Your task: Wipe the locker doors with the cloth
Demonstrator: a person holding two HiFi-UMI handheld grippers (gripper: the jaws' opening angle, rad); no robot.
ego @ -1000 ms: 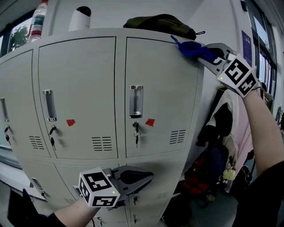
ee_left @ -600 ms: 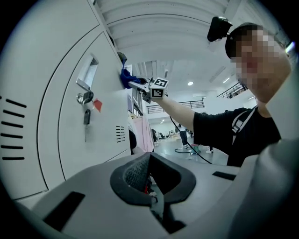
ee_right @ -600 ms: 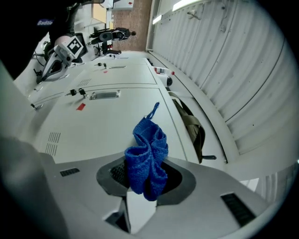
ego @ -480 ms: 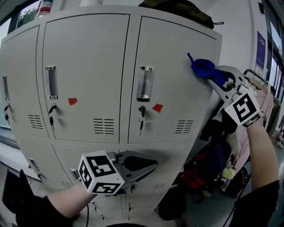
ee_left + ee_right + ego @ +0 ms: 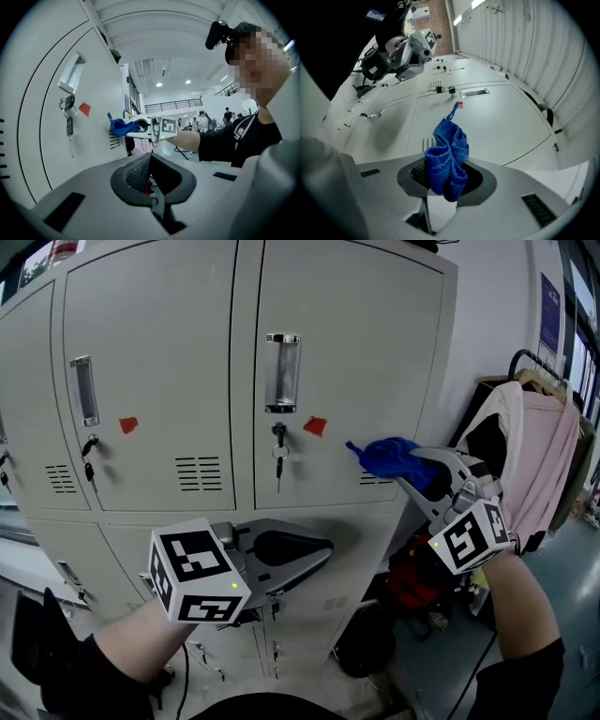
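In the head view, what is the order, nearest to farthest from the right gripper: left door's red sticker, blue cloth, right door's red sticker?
1. Blue cloth, held in the right gripper.
2. Right door's red sticker, left of the cloth.
3. Left door's red sticker, far left.

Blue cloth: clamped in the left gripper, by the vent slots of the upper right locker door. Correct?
No: the right gripper, not the left gripper, clamps the blue cloth, as the right gripper view shows. It is by the vent slots of the upper right door.
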